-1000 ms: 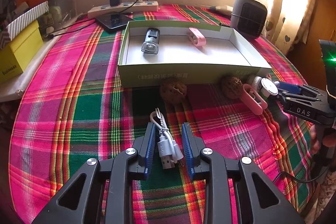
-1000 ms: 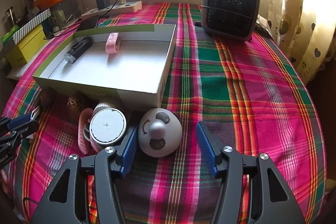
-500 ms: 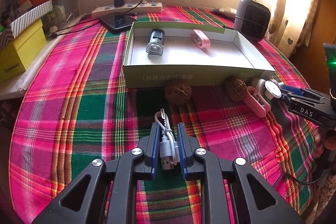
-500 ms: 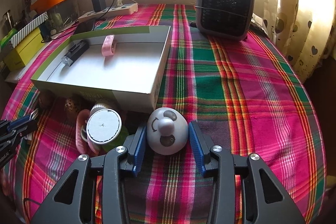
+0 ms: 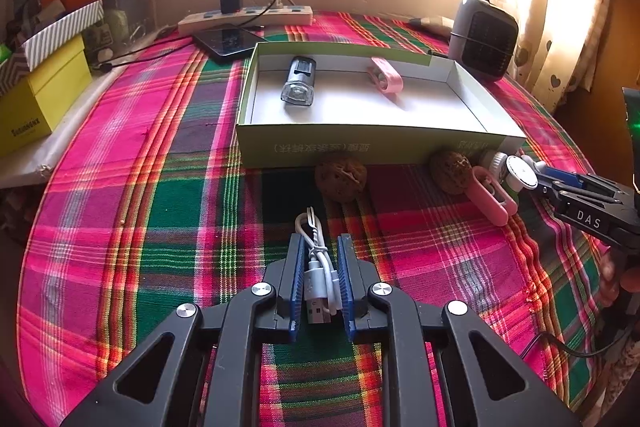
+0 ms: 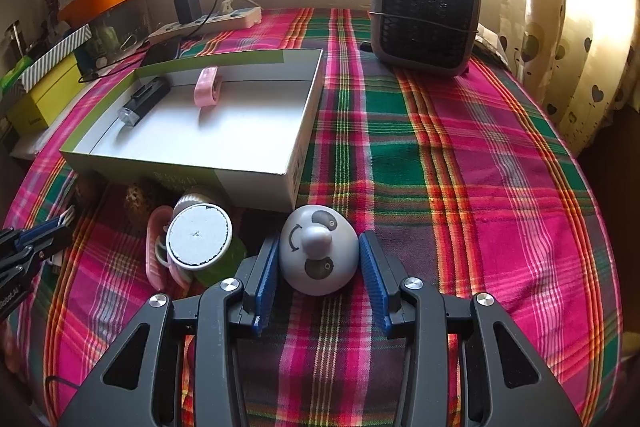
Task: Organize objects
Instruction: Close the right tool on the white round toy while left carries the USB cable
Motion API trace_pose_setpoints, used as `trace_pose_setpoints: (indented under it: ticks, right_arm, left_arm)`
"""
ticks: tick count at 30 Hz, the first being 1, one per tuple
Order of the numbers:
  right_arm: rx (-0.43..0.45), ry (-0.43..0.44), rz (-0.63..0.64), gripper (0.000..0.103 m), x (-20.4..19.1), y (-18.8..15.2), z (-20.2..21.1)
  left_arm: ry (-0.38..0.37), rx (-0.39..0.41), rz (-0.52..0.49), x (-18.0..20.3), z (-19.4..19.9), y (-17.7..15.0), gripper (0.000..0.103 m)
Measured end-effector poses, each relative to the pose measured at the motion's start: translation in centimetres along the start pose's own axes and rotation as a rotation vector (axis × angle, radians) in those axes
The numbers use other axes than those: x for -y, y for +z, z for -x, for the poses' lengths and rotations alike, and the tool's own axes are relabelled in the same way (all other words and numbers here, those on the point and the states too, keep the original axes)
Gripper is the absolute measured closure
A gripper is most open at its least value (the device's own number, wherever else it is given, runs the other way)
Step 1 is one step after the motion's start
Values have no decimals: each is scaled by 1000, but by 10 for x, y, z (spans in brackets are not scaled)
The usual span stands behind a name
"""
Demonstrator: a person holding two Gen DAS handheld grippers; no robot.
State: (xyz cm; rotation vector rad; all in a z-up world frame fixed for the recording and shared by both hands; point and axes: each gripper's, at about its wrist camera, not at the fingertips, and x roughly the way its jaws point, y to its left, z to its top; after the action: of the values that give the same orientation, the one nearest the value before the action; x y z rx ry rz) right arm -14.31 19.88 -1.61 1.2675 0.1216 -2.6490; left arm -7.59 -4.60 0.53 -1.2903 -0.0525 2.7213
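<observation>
In the left wrist view my left gripper (image 5: pixel 321 241) rests on the plaid cloth, its jaws closing with both blue pads pressed on a coiled white USB cable (image 5: pixel 318 267). In the right wrist view my right gripper (image 6: pixel 320 239) is shut on a grey dome-shaped gadget (image 6: pixel 318 267) with dark spots and an arrow mark. Behind both stands an open green-and-white box (image 5: pixel 360 147) holding a small flashlight (image 5: pixel 298 85) and a pink clip (image 5: pixel 386 75). Against its front wall lie two brown walnut-like balls (image 5: pixel 340 177), another pink clip (image 5: pixel 490 195) and a green bottle with a white cap (image 6: pixel 199 241).
A grey heater (image 6: pixel 426 15) stands at the back right. At the back left lie a power strip (image 5: pixel 244 19) with a charger and a phone (image 5: pixel 230 41). A yellow box (image 5: pixel 40 99) and clutter line the left edge. The round table drops off at the right.
Both grippers closed: the left one from open around the cable onto it, the right one from wide around the grey dome onto its sides. Neither hand shifted.
</observation>
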Motion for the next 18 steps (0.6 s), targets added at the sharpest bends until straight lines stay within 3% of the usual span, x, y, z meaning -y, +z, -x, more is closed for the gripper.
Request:
trace_pose_setpoints:
  ticks: [7, 18]
  right_arm:
    - [11, -3, -4, 62, 1, -3, 4]
    - [33, -2, -12, 62, 0, -4, 17]
  left_arm:
    - [-15, 11, -1, 1, 5, 0, 94]
    - [-38, 29, -9, 5, 14, 1, 94]
